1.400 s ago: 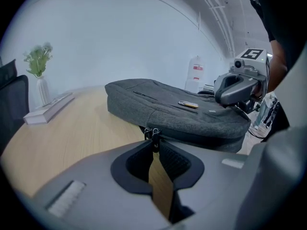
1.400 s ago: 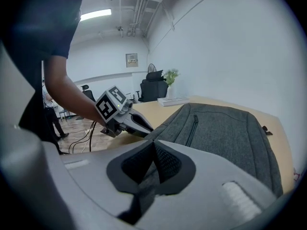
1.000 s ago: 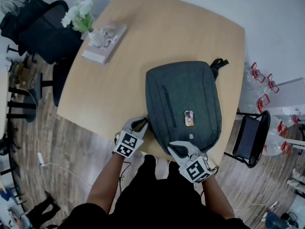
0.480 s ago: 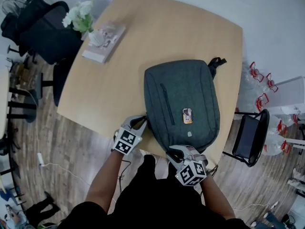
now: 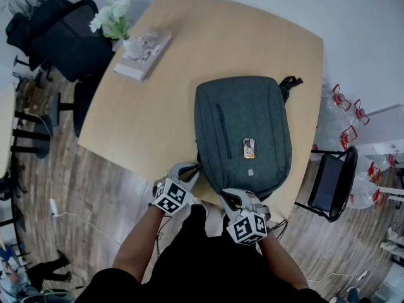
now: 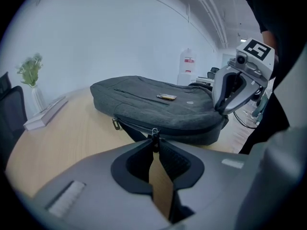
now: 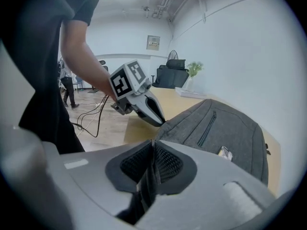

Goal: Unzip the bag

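Observation:
A grey backpack (image 5: 243,131) lies flat on the wooden table (image 5: 189,55), its bottom toward me. My left gripper (image 5: 191,167) is at the bag's near left corner. In the left gripper view its jaws (image 6: 154,140) are shut on a small metal zipper pull (image 6: 154,132) on the bag's side zip. My right gripper (image 5: 226,196) is at the bag's near edge. Its jaws (image 7: 152,145) are closing, almost together, with a thin fold of dark bag fabric between them. A small orange tag (image 5: 249,148) sits on the bag's top.
A white book (image 5: 142,54) and a vase of white flowers (image 5: 113,19) stand at the table's far left corner. Black chairs stand at the left (image 5: 69,43) and right (image 5: 331,182). Water bottles (image 5: 347,106) are on the floor at the right. A cable (image 5: 69,218) lies on the floor.
My right gripper has shifted a little left along the bag's near edge. The left gripper has stayed at the bag's near left corner.

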Motion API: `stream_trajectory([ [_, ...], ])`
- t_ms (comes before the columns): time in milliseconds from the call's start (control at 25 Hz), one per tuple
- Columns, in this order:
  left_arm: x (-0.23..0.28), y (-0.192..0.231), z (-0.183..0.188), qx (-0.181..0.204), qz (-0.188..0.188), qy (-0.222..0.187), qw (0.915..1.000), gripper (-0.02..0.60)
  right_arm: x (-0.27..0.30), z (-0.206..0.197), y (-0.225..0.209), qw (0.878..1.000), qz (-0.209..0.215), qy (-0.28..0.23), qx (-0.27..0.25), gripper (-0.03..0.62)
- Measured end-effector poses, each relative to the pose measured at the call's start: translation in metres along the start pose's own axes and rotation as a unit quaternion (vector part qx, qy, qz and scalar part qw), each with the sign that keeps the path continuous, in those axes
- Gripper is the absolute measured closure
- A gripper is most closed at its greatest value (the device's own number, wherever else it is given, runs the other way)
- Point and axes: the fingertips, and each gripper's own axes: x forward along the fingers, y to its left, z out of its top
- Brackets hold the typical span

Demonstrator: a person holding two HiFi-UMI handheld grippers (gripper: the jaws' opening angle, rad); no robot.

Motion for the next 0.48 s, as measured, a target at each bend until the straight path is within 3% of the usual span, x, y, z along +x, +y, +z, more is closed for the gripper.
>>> stream_trajectory([
  [160,-0.007,-0.004,0.000,-0.010,0.011,-0.004,0.9999,0.520,0.008,0.004,-0.007,1.000,-0.008,-0.006,0.012,0.569],
  [280,-0.013,-0.013,0.000,-0.001,0.015,-0.007,0.9999,0.554,0.017,0.010,-0.014,1.000,-0.015,-0.012,0.023,0.571],
  [480,-0.011,-0.009,-0.003,-0.026,0.029,-0.012,0.9992,0.554,0.021,0.017,-0.015,1.000,-0.009,-0.016,0.025,0.574],
])
